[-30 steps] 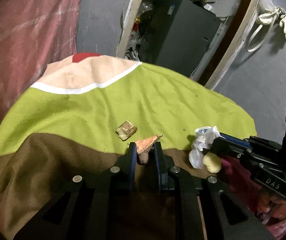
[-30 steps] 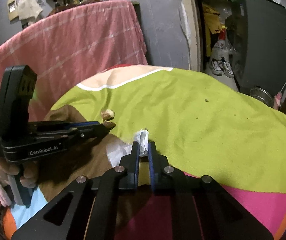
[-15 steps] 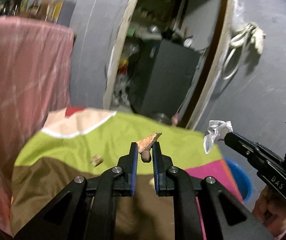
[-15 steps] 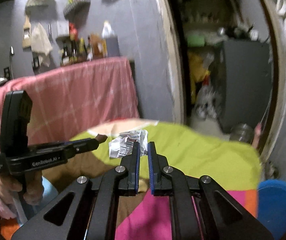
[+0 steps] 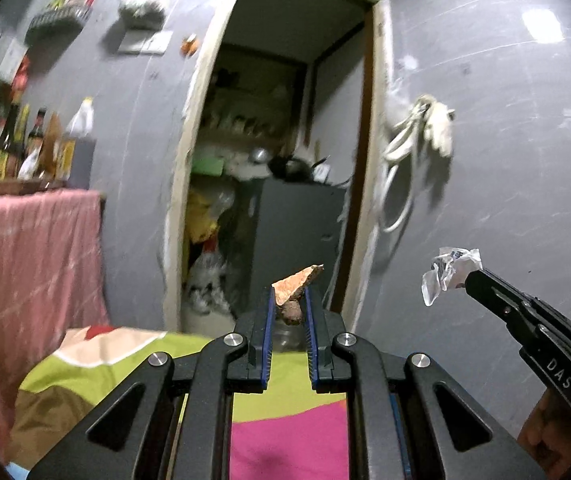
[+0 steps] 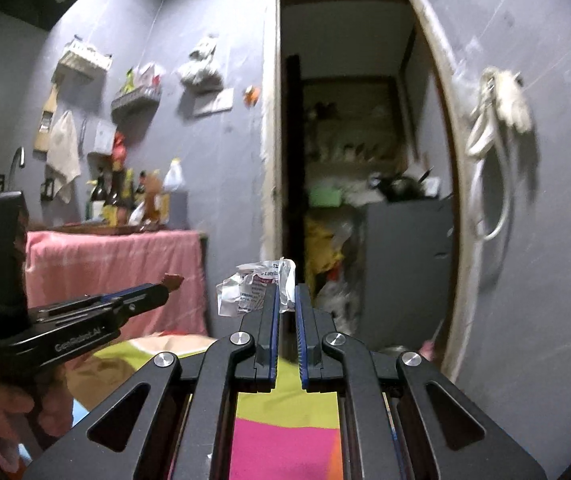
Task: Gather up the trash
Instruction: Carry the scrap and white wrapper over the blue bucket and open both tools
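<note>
My left gripper is shut on an orange-brown food scrap and holds it high in the air above the colourful cloth-covered table. It shows at the left in the right wrist view. My right gripper is shut on a crumpled white wrapper, also raised well above the table. In the left wrist view the right gripper shows at the right with the wrapper hanging from its tip.
Ahead is a grey wall with an open doorway into a cluttered store room with a dark cabinet. A pink-covered counter with bottles stands at the left. White cord and cloth hang on the wall at the right.
Both grippers have risen further and tilted up with their trash held; the table has dropped to the bottom of both views and the wall and doorway fill them.
</note>
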A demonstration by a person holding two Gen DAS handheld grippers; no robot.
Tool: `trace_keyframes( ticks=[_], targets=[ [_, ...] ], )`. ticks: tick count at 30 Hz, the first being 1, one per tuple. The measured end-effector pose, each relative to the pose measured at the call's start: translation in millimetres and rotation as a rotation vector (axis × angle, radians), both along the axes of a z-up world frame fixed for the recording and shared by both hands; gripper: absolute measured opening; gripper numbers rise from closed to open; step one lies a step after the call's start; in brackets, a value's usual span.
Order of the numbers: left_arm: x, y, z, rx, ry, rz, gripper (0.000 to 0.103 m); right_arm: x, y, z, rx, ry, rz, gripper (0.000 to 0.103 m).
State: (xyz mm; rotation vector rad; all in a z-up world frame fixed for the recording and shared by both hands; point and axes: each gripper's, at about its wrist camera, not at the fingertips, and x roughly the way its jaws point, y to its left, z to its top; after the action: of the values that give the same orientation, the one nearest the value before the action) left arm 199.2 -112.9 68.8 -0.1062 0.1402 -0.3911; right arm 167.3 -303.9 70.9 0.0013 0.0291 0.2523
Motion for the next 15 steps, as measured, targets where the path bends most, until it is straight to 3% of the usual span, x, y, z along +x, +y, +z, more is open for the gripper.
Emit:
trace_keyframes(
  ticks=[9, 15],
  targets=[
    [-31, -61, 20, -0.029, -0.116, -0.066, 0.011, -46, -51, 14, -0.019, -0.115, -0.132, 0.006],
    [-46, -100, 22, -0.020, -0.149, -0.110, 0.012, -60, -80, 11, -0.030, -0.134, -0.195, 0.006]
  ],
)
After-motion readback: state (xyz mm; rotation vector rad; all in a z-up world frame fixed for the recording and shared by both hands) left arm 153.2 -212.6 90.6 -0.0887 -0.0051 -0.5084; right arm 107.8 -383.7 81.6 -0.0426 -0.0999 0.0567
